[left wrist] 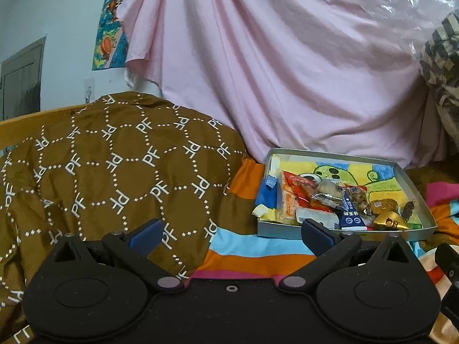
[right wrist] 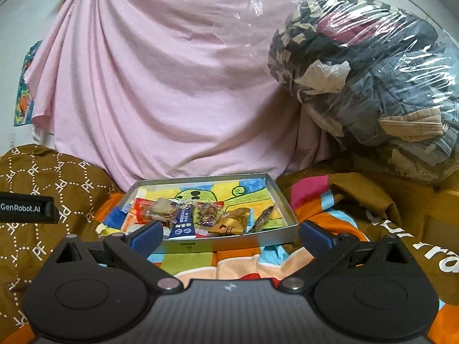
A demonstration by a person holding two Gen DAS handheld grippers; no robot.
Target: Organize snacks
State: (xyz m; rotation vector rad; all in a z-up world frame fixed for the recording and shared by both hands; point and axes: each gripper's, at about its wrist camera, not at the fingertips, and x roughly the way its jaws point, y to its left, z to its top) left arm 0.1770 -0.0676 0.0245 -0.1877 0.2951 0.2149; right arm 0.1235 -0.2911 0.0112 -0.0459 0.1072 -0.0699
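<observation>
A shallow grey metal tray (left wrist: 413, 185) (right wrist: 282, 200) with a colourful drawing inside lies on a striped bedspread. It holds several wrapped snacks: a red-orange packet (left wrist: 295, 189) (right wrist: 140, 207), a clear-wrapped biscuit (left wrist: 330, 192) (right wrist: 163, 213), a dark blue bar (left wrist: 351, 216) (right wrist: 183, 223), a gold packet (left wrist: 390, 220) (right wrist: 229, 225). My left gripper (left wrist: 232, 232) is open and empty, low and left of the tray. My right gripper (right wrist: 229, 233) is open and empty, just before the tray's near rim.
A brown patterned cloth (left wrist: 114, 166) (right wrist: 43, 200) lies left of the tray. A pink sheet (left wrist: 272, 66) (right wrist: 172, 86) hangs behind. A clear bag of clothes (right wrist: 373, 71) sits back right. The left gripper's body (right wrist: 27, 207) shows at the right wrist view's left edge.
</observation>
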